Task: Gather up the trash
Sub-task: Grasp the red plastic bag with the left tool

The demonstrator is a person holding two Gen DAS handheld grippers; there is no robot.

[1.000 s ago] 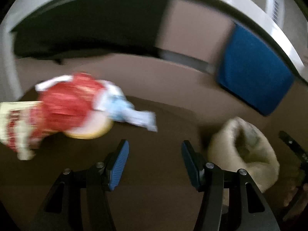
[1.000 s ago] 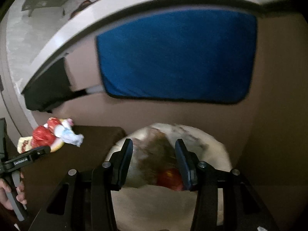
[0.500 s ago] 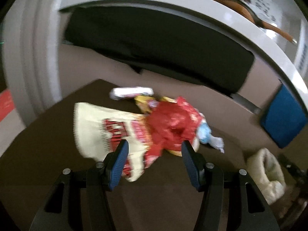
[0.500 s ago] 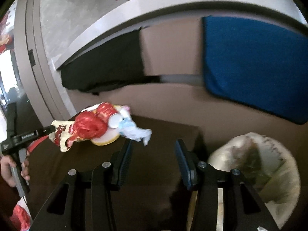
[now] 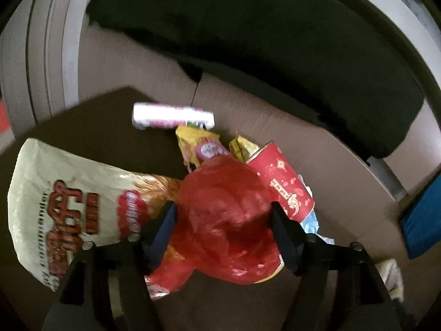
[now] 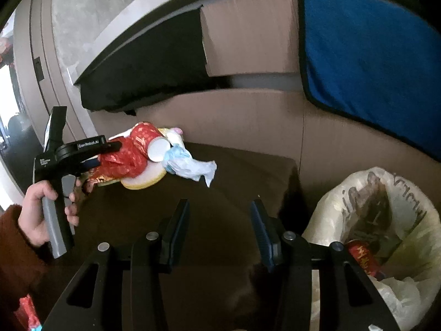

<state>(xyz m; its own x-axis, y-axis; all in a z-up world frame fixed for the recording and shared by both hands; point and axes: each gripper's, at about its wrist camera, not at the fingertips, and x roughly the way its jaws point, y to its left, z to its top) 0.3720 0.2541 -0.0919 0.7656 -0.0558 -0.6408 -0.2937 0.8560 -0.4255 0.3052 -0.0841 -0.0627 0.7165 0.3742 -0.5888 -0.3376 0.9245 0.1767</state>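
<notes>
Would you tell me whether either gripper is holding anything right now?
Neither. The left gripper, jaws just opened wider, straddles the red crumpled wrapper without clamping; the right gripper is empty.

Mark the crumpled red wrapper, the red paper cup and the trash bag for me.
crumpled red wrapper (image 5: 223, 220), left wrist view, middle of its bulging top.
red paper cup (image 5: 284, 182), left wrist view, printed side wall.
trash bag (image 6: 344, 193), right wrist view, pale rolled rim on the near-left side.
</notes>
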